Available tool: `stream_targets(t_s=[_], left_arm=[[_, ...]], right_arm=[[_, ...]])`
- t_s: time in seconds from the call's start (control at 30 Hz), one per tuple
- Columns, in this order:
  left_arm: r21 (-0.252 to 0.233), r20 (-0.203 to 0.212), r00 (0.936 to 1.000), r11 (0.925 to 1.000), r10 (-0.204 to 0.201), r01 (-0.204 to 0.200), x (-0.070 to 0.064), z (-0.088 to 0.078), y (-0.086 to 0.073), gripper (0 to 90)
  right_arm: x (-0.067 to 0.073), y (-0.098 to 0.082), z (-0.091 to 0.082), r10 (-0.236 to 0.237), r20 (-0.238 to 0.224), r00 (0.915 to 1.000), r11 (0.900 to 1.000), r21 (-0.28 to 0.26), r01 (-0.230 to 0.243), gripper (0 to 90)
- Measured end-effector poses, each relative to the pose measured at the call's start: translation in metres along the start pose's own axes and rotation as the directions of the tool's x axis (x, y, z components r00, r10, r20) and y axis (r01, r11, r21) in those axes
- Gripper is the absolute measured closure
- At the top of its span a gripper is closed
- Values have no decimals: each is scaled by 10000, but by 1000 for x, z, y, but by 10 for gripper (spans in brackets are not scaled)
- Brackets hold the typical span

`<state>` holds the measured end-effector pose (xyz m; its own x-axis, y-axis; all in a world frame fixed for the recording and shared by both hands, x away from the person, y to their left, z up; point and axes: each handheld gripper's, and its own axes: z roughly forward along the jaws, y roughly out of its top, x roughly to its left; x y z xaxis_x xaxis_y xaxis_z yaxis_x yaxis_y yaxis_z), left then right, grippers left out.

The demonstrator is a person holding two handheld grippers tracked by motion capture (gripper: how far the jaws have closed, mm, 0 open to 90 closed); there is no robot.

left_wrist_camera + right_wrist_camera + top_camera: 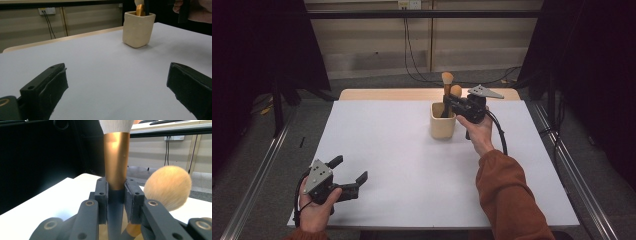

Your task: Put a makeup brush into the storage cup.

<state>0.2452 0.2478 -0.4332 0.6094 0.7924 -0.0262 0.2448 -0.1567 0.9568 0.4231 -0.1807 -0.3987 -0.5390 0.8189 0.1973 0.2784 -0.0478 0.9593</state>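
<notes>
A cream cup point(442, 121) point(137, 29) stands near the middle back of the white table point(412, 165). Two makeup brushes stand in it. The taller brush point(446, 87) point(116, 162) has a gold ferrule and a dark handle, and my right gripper point(451, 104) point(116, 195) is shut on that handle just over the cup. The second brush point(455, 90) point(167, 186) has a round tan head and stands beside it. My left gripper point(348, 169) point(117, 90) rests open at the table's front left with nothing between its jaws.
A wooden strip point(377, 94) runs along the table's back edge. Metal rails point(257, 185) flank the table on the floor. Cables point(412, 60) hang down the back wall. Dark curtains stand at both sides.
</notes>
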Motion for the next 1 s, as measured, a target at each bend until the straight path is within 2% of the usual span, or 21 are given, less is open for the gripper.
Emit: stream_targets(t_s=[0.27,0.63,1.0], left_arm=[[8,6,10000,10000,-11,11,0,0,0,29],[10,-7,10000,10000,-35,35,0,0,0,27],[0,-3,10000,10000,-57,57,1,0,0,28]], right_arm=[[5,-2,0,-119,-69,9999,9999,26,119,750],[3,-13,-1,-23,9,10000,9997,232,22,750],[3,-18,1,-134,54,9999,9989,443,132,750]])
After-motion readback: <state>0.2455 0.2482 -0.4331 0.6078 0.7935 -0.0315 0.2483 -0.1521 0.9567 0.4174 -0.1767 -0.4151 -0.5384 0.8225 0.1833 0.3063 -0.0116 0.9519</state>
